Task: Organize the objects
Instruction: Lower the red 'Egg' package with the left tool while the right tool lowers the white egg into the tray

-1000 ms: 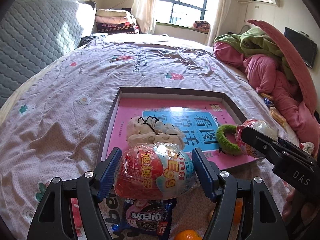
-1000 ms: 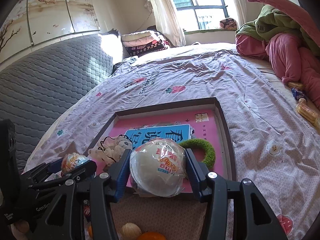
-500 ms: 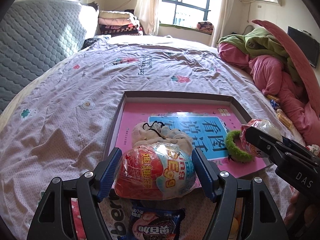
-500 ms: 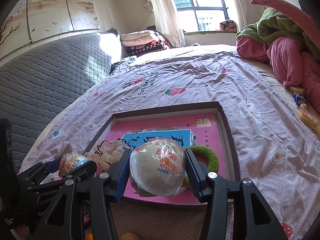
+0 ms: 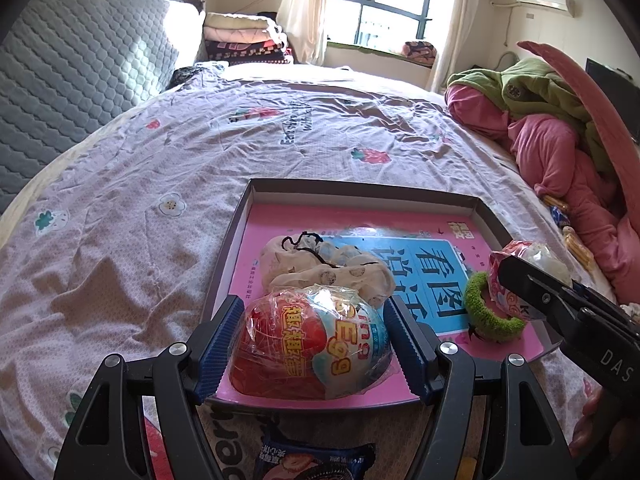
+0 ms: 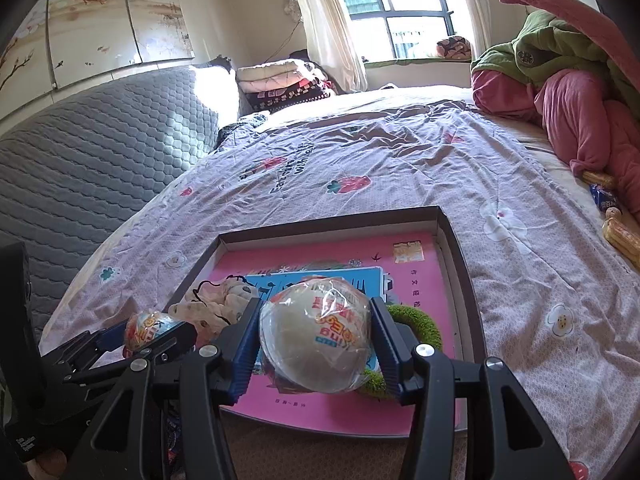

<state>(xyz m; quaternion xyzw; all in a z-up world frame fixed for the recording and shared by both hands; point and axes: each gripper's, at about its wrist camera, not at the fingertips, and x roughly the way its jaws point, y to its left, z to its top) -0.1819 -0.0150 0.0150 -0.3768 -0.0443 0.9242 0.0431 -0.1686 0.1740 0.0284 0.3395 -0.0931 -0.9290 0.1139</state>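
My left gripper (image 5: 314,350) is shut on a red-and-white wrapped toy egg (image 5: 310,344), held over the near left corner of the shallow brown box tray (image 5: 360,188). My right gripper (image 6: 316,340) is shut on a second wrapped toy egg (image 6: 316,340), its white half facing the camera, above the tray's near edge (image 6: 452,240). Inside the tray lie a pink book (image 5: 400,224), a bundle of cream hair ties (image 5: 320,264) and a green fuzzy ring (image 5: 486,312). In the left wrist view the right gripper (image 5: 532,276) shows at the right edge with its egg.
The tray rests on a bed with a lilac printed sheet (image 5: 200,148). A blue snack packet (image 5: 312,460) lies just below my left gripper. Pink and green bedding (image 5: 560,128) is piled at the right, with wrapped snacks (image 6: 620,236) beside it. A grey quilted headboard (image 6: 100,152) stands left.
The left gripper with its egg has moved forward from before the tray to over its near left corner. The right gripper has crept slightly forward over the tray. Both grips are unchanged.
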